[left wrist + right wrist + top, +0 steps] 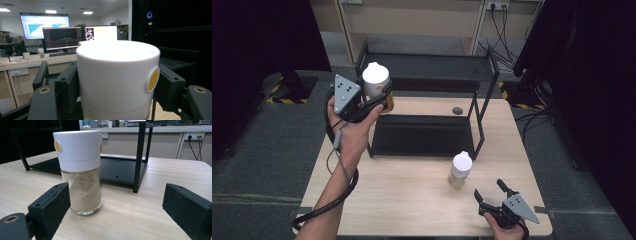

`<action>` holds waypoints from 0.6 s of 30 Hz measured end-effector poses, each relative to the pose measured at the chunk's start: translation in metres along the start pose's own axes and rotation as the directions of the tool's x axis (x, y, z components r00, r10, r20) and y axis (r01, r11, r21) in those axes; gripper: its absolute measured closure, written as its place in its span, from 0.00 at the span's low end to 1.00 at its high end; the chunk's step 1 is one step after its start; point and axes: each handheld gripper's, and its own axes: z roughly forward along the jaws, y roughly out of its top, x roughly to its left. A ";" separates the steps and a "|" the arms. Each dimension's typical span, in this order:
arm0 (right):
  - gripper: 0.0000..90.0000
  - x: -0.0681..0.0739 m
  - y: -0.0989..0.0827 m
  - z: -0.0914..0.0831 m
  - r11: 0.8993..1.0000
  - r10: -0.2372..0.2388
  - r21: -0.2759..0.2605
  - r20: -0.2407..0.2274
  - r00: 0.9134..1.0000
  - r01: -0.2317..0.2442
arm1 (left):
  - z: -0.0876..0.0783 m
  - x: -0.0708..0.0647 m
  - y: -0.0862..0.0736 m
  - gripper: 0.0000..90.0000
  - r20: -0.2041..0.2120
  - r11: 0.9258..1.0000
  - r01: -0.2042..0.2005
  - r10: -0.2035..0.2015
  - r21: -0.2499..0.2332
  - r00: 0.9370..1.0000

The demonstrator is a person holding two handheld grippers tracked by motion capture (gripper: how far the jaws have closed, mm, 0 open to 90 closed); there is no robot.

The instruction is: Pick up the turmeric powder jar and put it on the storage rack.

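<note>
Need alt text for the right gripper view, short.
A spice jar with a white cap and pale powder inside stands upright on a wooden table, just ahead of the open right claw, whose black jaws flank it without touching. Behind it stands a black metal rack.

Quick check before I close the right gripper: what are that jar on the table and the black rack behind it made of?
Jar on the table: clear glossy body, glass or hard plastic by its reflections, the pale powder showing through. Its white cap looks like matte moulded plastic with yellow dots. Rack: thin square black posts and flat shelf, probably painted metal. Table: light wood-grain surface, likely laminate.
</note>
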 end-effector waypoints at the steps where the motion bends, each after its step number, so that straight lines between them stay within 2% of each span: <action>1: 0.09 0.000 0.000 0.000 1.000 -0.001 0.000 0.000 1.000 0.001 | 0.000 0.000 0.000 0.34 0.000 1.000 0.000 0.000 0.000 1.000; 18: 0.09 0.000 0.000 0.000 1.000 -0.004 0.002 -0.002 1.000 0.004 | 0.019 0.003 0.036 0.34 -0.017 0.999 -0.024 0.024 -0.024 1.000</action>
